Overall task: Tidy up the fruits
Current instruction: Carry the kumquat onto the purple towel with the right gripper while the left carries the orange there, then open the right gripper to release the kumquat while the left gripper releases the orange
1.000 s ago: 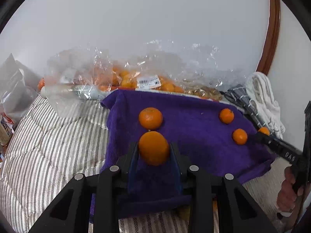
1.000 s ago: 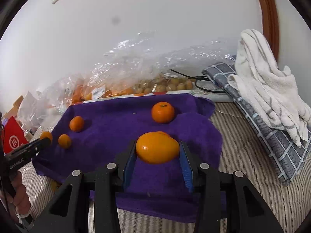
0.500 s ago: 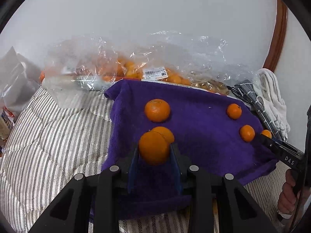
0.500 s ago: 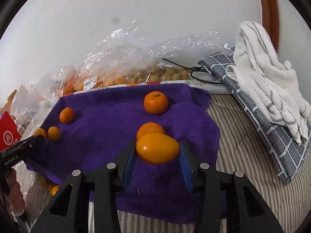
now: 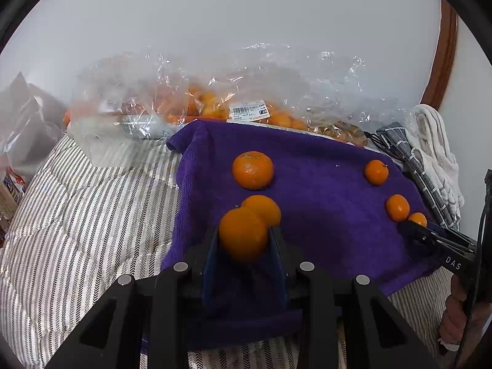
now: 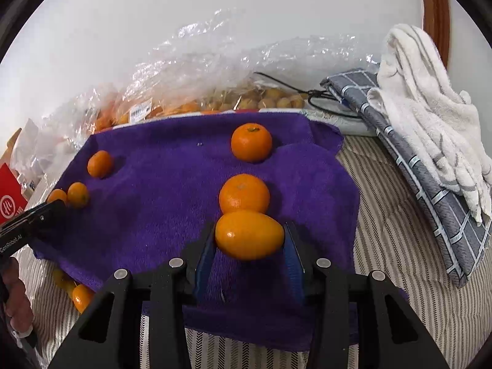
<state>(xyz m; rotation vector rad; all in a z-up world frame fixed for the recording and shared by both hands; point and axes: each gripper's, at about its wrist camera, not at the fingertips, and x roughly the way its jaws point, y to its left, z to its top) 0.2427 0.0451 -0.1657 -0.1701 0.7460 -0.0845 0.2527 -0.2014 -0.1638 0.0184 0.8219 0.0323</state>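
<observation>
I hold a tangerine (image 5: 243, 234) in the left gripper (image 5: 244, 243) and an oval orange fruit (image 6: 249, 235) in the right gripper (image 6: 249, 241), fingers clamped on each above the purple towel (image 6: 172, 190); next, I judge, each must be lowered beside its row and released.

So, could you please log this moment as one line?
left gripper: shut on round fruit | right gripper: shut on oval fruit | both above purple towel
</observation>
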